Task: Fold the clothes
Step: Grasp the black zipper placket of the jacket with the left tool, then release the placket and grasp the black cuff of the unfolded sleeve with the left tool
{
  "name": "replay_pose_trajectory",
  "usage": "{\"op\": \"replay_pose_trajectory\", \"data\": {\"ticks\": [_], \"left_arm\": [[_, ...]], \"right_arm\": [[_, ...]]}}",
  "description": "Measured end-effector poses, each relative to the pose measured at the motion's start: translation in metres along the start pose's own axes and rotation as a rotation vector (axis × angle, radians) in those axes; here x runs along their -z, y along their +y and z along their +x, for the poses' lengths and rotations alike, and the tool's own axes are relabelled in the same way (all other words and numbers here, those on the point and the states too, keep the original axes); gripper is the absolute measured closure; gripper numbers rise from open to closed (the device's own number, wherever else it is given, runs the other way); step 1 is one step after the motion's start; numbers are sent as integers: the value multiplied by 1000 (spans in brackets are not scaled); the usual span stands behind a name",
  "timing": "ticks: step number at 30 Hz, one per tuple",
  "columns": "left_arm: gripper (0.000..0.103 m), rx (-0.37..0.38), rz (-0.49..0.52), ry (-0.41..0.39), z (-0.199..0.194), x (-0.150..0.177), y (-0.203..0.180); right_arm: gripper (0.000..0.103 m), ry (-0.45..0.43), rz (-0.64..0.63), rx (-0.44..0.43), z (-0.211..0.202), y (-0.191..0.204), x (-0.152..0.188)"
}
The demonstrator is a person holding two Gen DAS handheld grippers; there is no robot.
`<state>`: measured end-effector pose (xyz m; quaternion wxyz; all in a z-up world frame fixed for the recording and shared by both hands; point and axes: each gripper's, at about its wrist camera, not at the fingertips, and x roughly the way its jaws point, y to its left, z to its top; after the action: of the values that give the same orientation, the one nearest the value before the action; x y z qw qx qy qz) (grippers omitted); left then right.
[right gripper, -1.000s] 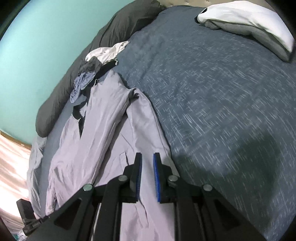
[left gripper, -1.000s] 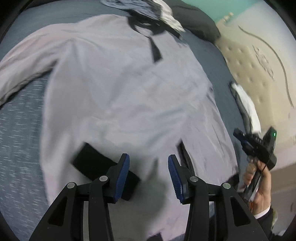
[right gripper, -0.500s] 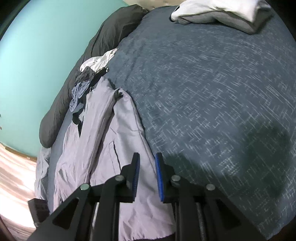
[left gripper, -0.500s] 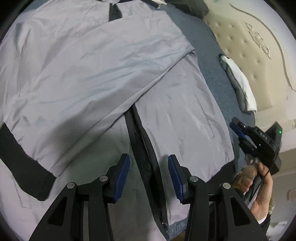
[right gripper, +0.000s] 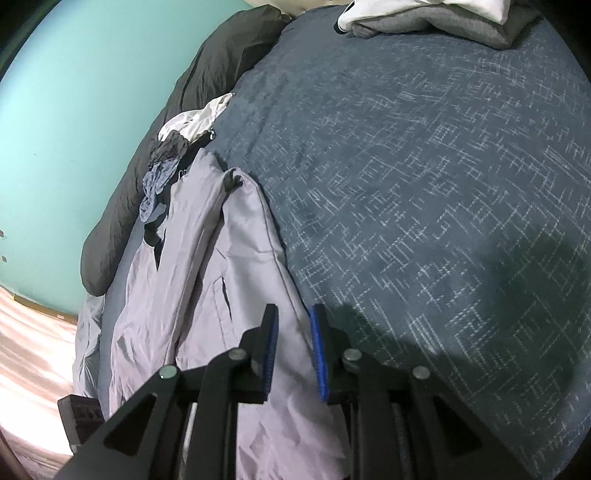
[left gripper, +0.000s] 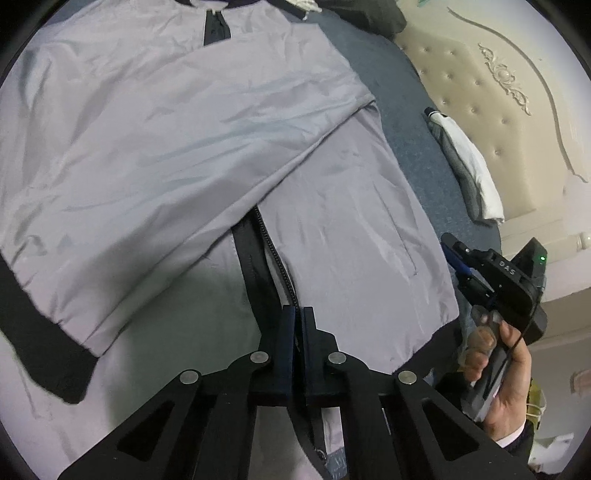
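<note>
Left gripper (left gripper: 295, 332), left wrist view: we had its jaws pressed nearly together at the jacket's (left gripper: 351, 229) hem, right on the black zipper placket (left gripper: 258, 273). We couldn't tell whether cloth was actually pinched between the pads or whether they had merely met above it. The jacket lay flat on the bed (left gripper: 413, 122), front up, one sleeve (left gripper: 166, 166) folded diagonally across the chest, its black cuff (left gripper: 40, 332) at the lower left. The right hand (left gripper: 506, 373) held the other tool off the jacket's right edge.

Risks we saw there: if only the placket was caught, a lift would have peeled one front panel and left the other behind; the fabric looked slick, so it could have slid out of a thin bite; a pull could have dragged the crossed sleeve off the chest.

Right wrist view: right gripper (right gripper: 293, 350) had its jaws apart, straddling the jacket's side edge (right gripper: 291, 291) with nothing held. A folded grey-white garment (right gripper: 424, 18) sat well apart near the head of the bed; loose clothes (right gripper: 173, 162) touched the collar end.

Risks: closing there might have grabbed bedcover along with the edge; uneven lifts from the two grippers would have skewed the fold; the collar end could have snagged the loose clothes.
</note>
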<state>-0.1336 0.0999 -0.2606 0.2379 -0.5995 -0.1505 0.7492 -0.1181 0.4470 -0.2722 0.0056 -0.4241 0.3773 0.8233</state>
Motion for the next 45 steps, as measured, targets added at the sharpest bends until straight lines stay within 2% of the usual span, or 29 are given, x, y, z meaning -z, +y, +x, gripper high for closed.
{"op": "replay_pose_trajectory", "data": {"ticks": [9, 16, 21, 24, 26, 27, 35, 39, 45], "left_arm": [[100, -45, 19, -19, -15, 2, 0], [100, -32, -22, -8, -9, 2, 9], [100, -78, 1, 19, 4, 2, 5], [100, -78, -9, 28, 8, 2, 6], [100, -54, -33, 10, 1, 0, 7], [100, -42, -45, 1, -3, -1, 8], [100, -25, -69, -81, -50, -6, 12], [100, -47, -102, -139, -79, -18, 37], [98, -107, -242, -238, -124, -18, 112]], "right_arm": [[85, 1, 10, -2, 0, -4, 0], [85, 3, 25, -2, 0, -10, -1], [84, 19, 28, -7, 1, -12, -2], [79, 29, 27, -23, 2, -12, -1], [69, 33, 26, -30, 2, -12, 0], [68, 34, 26, -33, 1, -12, 0], [67, 14, 10, -50, -2, -10, -1], [67, 8, -17, -54, -3, -3, -2], [66, 10, -23, -57, 0, 3, -2]]}}
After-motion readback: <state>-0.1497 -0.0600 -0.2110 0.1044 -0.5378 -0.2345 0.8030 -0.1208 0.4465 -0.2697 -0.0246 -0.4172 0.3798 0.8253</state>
